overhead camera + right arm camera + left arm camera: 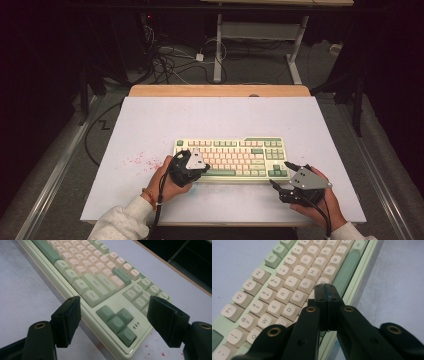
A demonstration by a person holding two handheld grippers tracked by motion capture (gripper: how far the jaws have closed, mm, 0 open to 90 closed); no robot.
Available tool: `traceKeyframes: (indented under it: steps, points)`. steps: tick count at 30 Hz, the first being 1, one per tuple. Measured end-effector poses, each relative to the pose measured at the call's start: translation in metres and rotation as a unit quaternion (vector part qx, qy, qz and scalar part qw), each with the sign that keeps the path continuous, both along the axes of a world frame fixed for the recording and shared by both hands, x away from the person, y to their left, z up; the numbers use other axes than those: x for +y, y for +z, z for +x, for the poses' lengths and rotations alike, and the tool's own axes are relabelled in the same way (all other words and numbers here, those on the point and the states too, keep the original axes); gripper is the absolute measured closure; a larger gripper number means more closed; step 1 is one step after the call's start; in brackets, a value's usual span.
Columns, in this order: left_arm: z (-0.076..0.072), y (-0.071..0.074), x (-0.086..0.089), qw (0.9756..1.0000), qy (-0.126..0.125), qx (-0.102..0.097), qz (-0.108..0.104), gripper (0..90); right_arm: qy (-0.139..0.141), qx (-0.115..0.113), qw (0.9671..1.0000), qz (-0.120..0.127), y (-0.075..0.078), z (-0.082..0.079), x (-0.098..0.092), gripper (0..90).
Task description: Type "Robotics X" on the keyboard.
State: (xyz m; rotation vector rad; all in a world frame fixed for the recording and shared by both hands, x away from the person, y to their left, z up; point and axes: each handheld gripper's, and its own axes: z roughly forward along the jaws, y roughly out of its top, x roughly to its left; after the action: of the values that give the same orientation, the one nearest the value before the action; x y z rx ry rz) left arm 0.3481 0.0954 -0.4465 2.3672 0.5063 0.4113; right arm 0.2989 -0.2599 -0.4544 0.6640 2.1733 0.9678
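A pale green keyboard [231,159] with cream and darker green keys lies on the white table [150,125], and both grippers stand at its near edge; the left gripper [325,293] has its jaws pressed flat together with nothing between them, their joined tips hanging over the lower letter rows, close to the long green space bar [347,270], though whether the tips touch a key cannot be told; the letter keys spread away to the left of those jaws and bare table lies to their right; in the high view this gripper [189,167] sits over the keyboard's near left part. The right gripper [113,317] has its jaws spread wide and grips nothing; the keyboard's near right corner, with its green arrow keys [116,321], lies just ahead of and between the two pads, apart from both; in the high view it [280,177] rests just off that corner.
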Motion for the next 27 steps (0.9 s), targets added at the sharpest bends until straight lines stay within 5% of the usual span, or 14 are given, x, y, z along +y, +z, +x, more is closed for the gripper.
traceKeyframes:
  steps: [11, 14, 17, 27]
  points:
    - [0.001, -0.003, 0.000, 1.0000, 0.006, -0.004, -0.004, 87.7, 0.001, 0.000, 1.0000, -0.001, 0.000, 0.000, 0.000, 27.6]
    - [0.004, -0.012, -0.004, 0.9997, -0.006, 0.010, 0.022, 87.7, 0.002, 0.002, 1.0000, -0.004, -0.001, 0.000, 0.001, 27.6]
    - [0.004, -0.010, -0.004, 0.9997, -0.002, 0.006, 0.022, 87.6, 0.002, 0.001, 1.0000, -0.005, -0.001, 0.000, 0.001, 27.6]
    - [0.000, 0.005, 0.001, 0.9999, -0.002, -0.014, -0.003, 87.2, 0.001, 0.000, 1.0000, -0.002, 0.000, 0.000, 0.000, 27.6]
